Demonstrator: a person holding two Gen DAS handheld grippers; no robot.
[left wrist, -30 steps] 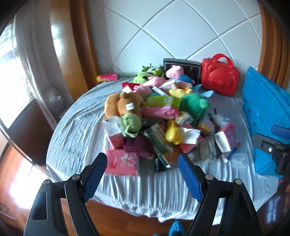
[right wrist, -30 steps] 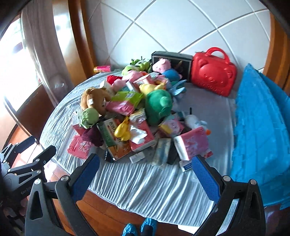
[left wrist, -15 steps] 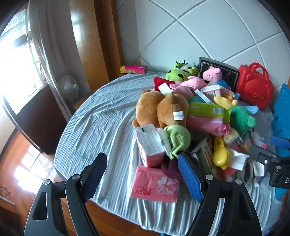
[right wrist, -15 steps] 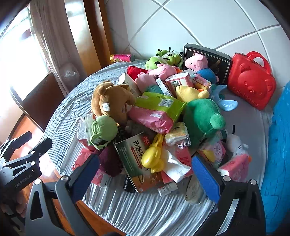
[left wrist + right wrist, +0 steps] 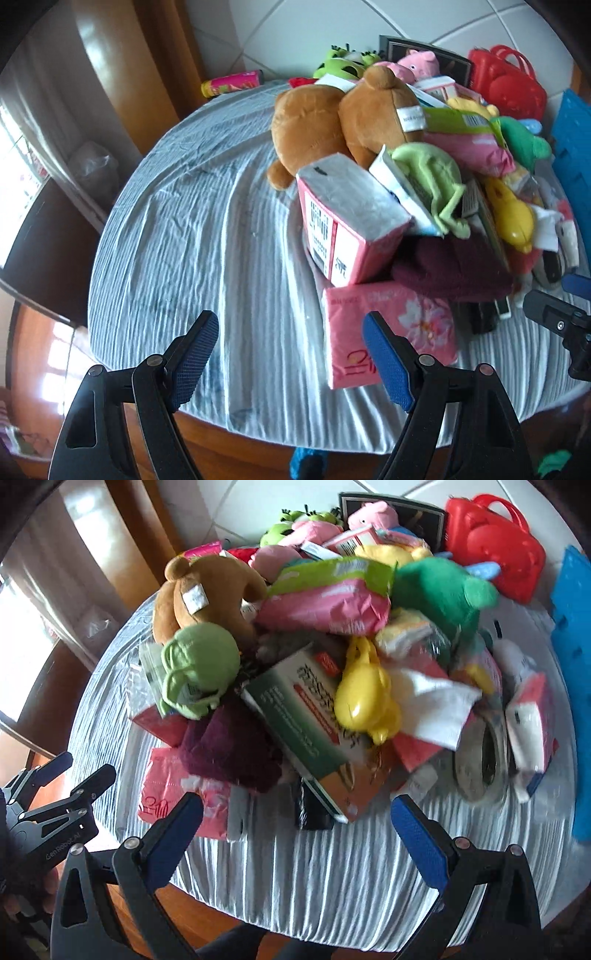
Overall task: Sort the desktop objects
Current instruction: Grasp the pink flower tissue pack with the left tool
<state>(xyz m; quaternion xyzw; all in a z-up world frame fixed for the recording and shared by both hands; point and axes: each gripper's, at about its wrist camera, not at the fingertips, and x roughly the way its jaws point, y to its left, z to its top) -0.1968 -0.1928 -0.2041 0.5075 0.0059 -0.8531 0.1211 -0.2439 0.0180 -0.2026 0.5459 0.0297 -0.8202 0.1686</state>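
Observation:
A heap of toys and packets covers a round table under a grey striped cloth (image 5: 192,229). In the left wrist view my left gripper (image 5: 291,350) is open over the cloth's near edge, just left of a flat pink tissue pack (image 5: 388,332). Behind that stand a pink-and-white tissue box (image 5: 347,225), a brown plush bear (image 5: 343,114) and a green frog plush (image 5: 432,177). My right gripper (image 5: 295,830) hangs open and empty before a green-and-orange box (image 5: 306,727), a yellow plastic duck (image 5: 365,698) and a maroon cloth (image 5: 229,742).
A red plastic case (image 5: 495,546) and a dark picture frame (image 5: 391,513) stand at the back by the tiled wall. Blue foam mats (image 5: 572,664) lie on the right. A pink can (image 5: 232,83) lies at the far left. A tape roll (image 5: 480,760) sits near the right edge.
Both grippers have moved forward and lower toward the pile, which now fills more of each view. The left one has swung to the pile's left side. Nothing was taken hold of.

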